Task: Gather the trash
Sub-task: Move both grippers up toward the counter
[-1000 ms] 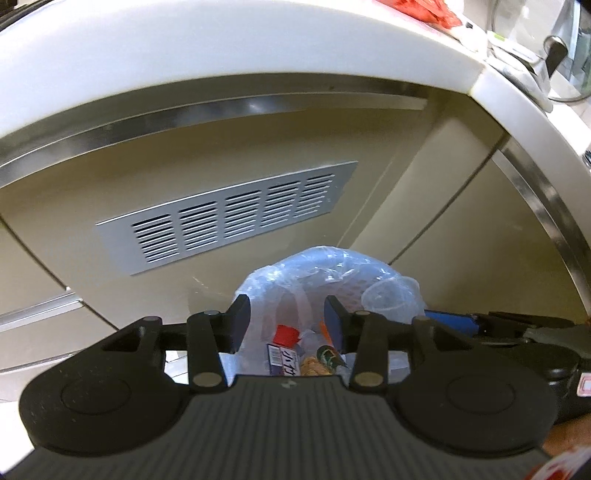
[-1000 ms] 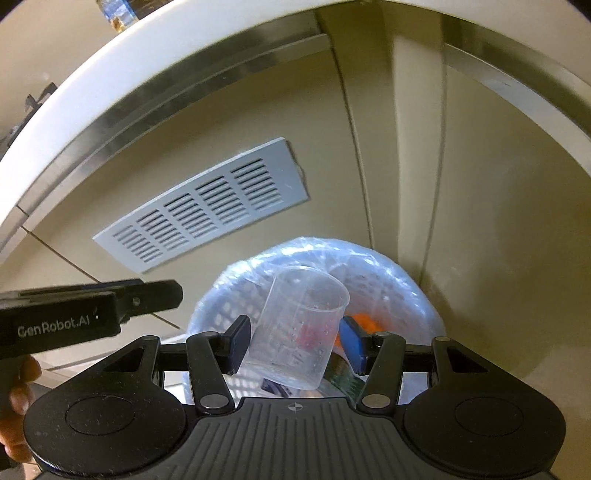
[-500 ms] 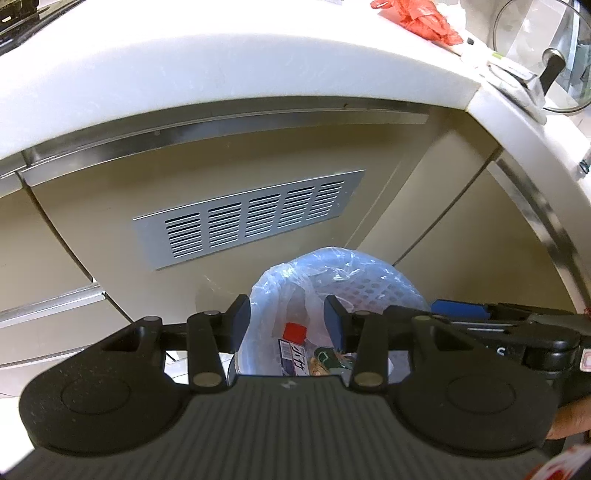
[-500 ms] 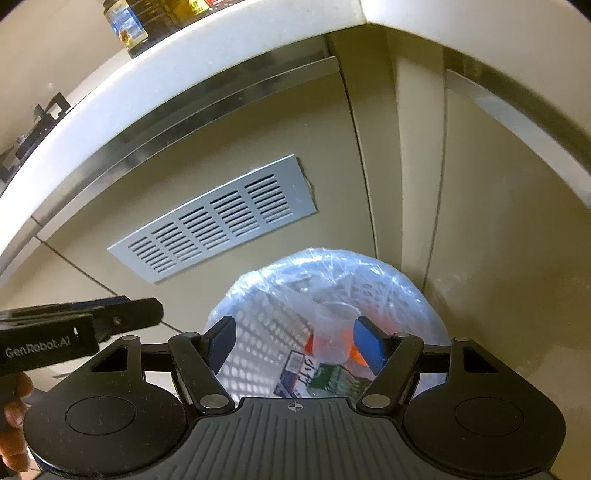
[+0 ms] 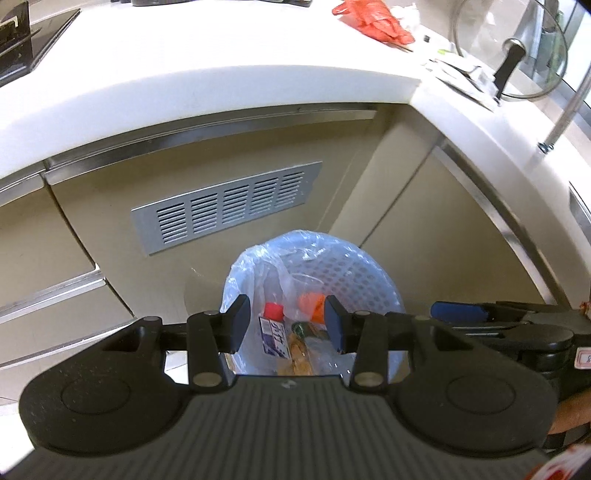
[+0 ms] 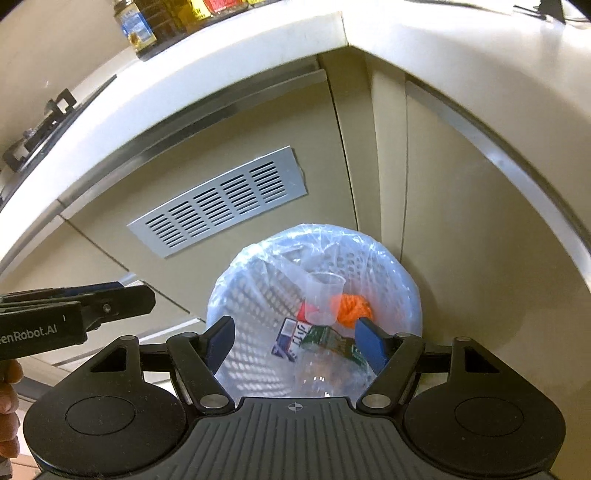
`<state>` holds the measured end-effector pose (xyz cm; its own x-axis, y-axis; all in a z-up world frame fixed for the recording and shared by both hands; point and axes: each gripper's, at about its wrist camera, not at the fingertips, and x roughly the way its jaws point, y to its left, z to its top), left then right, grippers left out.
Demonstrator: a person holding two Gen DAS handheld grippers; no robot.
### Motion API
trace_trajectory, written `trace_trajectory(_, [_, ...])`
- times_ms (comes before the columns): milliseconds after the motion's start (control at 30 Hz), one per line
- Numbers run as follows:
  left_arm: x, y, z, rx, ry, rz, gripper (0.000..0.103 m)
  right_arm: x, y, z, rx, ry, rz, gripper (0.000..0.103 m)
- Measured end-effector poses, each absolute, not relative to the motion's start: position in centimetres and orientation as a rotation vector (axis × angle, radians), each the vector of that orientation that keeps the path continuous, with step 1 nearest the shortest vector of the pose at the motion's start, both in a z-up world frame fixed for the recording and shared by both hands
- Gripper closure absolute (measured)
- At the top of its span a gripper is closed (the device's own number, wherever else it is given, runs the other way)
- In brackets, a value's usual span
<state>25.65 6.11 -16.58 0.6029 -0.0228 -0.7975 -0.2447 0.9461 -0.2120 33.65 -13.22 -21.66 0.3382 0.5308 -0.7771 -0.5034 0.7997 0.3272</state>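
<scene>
- Two hand-held grippers hang above a round white bin (image 6: 314, 258) lined with a clear bag, tucked in the inside corner where two cabinet runs meet.
- The right gripper (image 6: 295, 341) has its fingers spread wide with nothing between them.
- The left gripper (image 5: 284, 323) has its fingers partly spread, gripping nothing.
- A clear plastic cup (image 6: 323, 299) lies inside the bin, on top of an orange wad (image 6: 352, 308) and wrappers.
- A grey vent panel (image 6: 221, 208) sits on the cabinet face, left of and behind the bin.
- The white counter (image 5: 184, 66) edge overhangs the far side; open air lies between it and the bin's rim.
- A red bag (image 5: 373, 22) rests on the counter, far right.
</scene>
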Motion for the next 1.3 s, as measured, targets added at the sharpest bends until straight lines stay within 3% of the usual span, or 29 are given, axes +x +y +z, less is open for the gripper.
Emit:
trace_trajectory(700, [20.8,4.4,-8.1,-0.230,0.802,0.015,0.059,28.0,-17.9,-11.4,0.111,0.893,0.584,0.031])
trace_trajectory(1167, [26.1,2.5,-4.6,-0.174,0.701,0.011,0.058,32.3,-22.8,-7.6,0.197,0.766,0.514,0.031])
trace_trajectory(1300, [29.5,1.6,-3.7,-0.147,0.676,0.005,0.054,34.8,-24.3,-7.0,0.216,0.740,0.504,0.031])
